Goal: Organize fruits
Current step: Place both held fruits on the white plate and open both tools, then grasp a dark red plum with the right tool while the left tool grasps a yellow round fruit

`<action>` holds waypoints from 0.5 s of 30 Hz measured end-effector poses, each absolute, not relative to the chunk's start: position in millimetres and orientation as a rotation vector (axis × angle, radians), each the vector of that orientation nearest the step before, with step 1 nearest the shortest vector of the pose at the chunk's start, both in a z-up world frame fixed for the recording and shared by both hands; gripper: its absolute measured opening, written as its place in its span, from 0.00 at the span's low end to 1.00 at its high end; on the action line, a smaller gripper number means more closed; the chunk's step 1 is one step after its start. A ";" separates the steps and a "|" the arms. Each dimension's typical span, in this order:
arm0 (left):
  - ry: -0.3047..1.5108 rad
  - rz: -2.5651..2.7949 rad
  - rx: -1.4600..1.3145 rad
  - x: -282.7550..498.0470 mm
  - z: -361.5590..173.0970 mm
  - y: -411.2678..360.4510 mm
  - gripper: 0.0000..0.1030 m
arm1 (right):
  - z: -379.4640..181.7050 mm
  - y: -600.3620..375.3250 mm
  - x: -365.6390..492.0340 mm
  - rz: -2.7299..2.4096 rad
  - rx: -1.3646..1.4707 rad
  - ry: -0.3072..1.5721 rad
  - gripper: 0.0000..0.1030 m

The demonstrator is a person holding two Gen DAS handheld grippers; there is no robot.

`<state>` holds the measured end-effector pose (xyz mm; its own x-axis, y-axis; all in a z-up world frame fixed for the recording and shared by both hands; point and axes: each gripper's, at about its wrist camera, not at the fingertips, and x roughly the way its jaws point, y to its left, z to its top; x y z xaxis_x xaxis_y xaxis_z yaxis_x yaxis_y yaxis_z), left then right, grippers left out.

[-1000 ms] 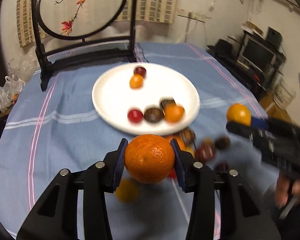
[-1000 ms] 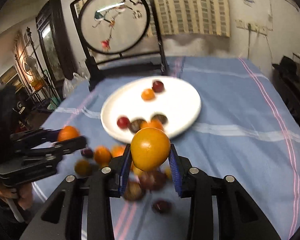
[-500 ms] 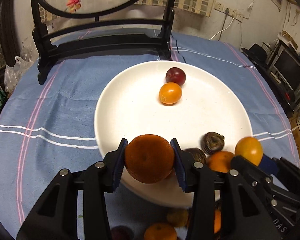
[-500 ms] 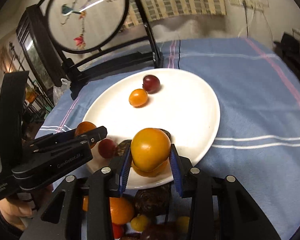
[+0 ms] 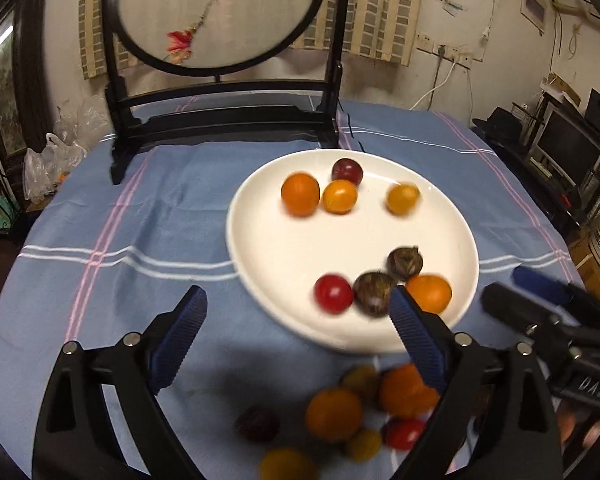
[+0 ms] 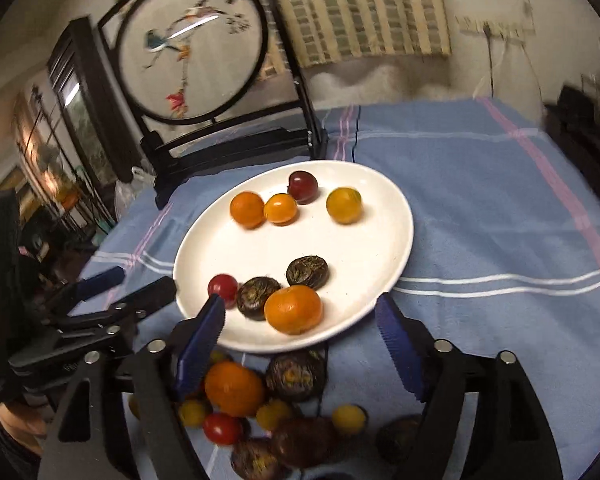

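A white plate [image 5: 284, 248] [image 6: 363, 256] on the blue cloth holds several fruits: an orange mandarin [image 5: 300, 194] [image 6: 247, 209], a yellow-orange fruit [image 5: 402, 199] [image 6: 343, 205], a dark plum [image 5: 347, 171], a red tomato [image 5: 333, 293] and brown chestnut-like fruits [image 6: 307, 272]. A loose pile of fruits [image 5: 339, 416] [image 6: 260, 404] lies in front of the plate. My left gripper [image 5: 296, 340] is open and empty near the plate's front edge. My right gripper [image 6: 300, 344] is open and empty above the plate's near rim; it also shows in the left wrist view [image 5: 539, 300].
A black wooden stand with a round embroidered screen [image 5: 220, 112] [image 6: 204, 80] stands at the back of the table. The table's edges fall away left and right; a TV and shelves [image 5: 571, 148] stand beyond the right edge.
Both grippers opened and drew back from the plate. The mandarin from the left and the yellow-orange fruit from the right now lie at the plate's far side.
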<state>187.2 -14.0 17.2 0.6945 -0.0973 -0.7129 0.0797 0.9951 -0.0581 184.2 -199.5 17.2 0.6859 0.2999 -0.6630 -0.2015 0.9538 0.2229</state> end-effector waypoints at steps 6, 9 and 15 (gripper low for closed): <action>0.795 -0.094 -0.017 156.1 7.2 9.4 0.91 | 13.6 -196.4 136.6 0.287 -0.011 0.748 0.82; 0.824 -0.109 -0.001 145.9 -2.5 14.7 0.91 | 5.2 -196.5 114.1 0.306 -0.064 0.774 0.82; 0.846 -0.127 0.017 126.4 -16.9 19.7 0.91 | -14.0 -193.6 74.6 0.331 -0.158 0.837 0.82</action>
